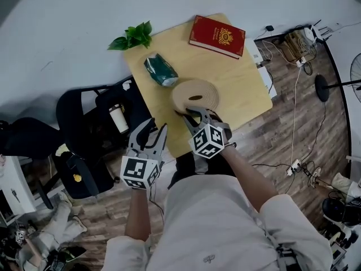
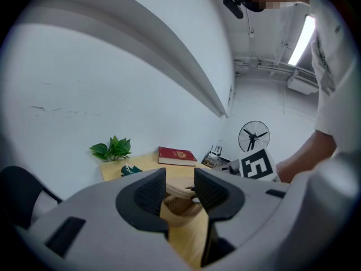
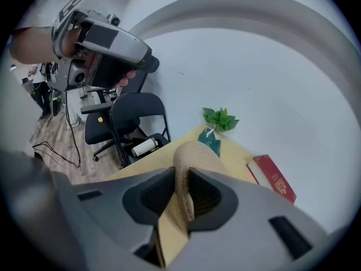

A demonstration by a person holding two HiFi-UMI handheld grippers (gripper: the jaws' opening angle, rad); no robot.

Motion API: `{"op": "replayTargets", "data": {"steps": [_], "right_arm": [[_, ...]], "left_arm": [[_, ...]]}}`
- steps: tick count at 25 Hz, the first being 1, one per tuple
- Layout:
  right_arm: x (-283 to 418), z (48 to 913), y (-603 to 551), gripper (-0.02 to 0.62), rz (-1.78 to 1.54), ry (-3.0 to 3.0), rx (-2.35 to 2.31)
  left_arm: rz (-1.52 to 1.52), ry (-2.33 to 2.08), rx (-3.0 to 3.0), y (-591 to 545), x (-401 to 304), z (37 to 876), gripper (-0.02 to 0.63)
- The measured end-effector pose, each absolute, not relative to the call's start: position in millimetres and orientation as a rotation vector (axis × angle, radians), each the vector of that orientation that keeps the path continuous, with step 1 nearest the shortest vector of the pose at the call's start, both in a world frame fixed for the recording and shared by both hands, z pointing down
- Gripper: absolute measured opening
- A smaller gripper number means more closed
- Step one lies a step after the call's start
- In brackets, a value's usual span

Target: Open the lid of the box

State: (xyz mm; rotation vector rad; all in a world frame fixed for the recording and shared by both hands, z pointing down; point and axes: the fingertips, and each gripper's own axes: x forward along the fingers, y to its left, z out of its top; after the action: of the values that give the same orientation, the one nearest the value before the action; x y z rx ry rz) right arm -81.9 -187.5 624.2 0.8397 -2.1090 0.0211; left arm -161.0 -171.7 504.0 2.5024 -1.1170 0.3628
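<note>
**Lighting and image quality.** Bright, even indoor light. A long white ceiling tube lamp (image 2: 304, 35) burns out to glare in the left gripper view. The pale square wooden table (image 1: 242, 78) is evenly lit, and the floor beside it is dimmer. Both gripper views bow straight lines, darken to black corners, and render the grey left gripper (image 2: 179, 185) and right gripper (image 3: 181, 191) softly blurred.

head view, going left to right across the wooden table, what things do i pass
plant → green packet → woven lid → red book
</note>
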Motion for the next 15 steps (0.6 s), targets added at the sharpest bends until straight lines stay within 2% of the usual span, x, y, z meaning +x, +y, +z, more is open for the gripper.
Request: {"op": "replayTargets", "data": {"steps": [15], "right_arm": [[-34.5, 570.0, -183.2, 0.066, 0.049, -2.241, 0.962]], "left_arm": [[0.390, -1.183, 2.550, -162.6, -118.7, 468.4, 0.153]]}}
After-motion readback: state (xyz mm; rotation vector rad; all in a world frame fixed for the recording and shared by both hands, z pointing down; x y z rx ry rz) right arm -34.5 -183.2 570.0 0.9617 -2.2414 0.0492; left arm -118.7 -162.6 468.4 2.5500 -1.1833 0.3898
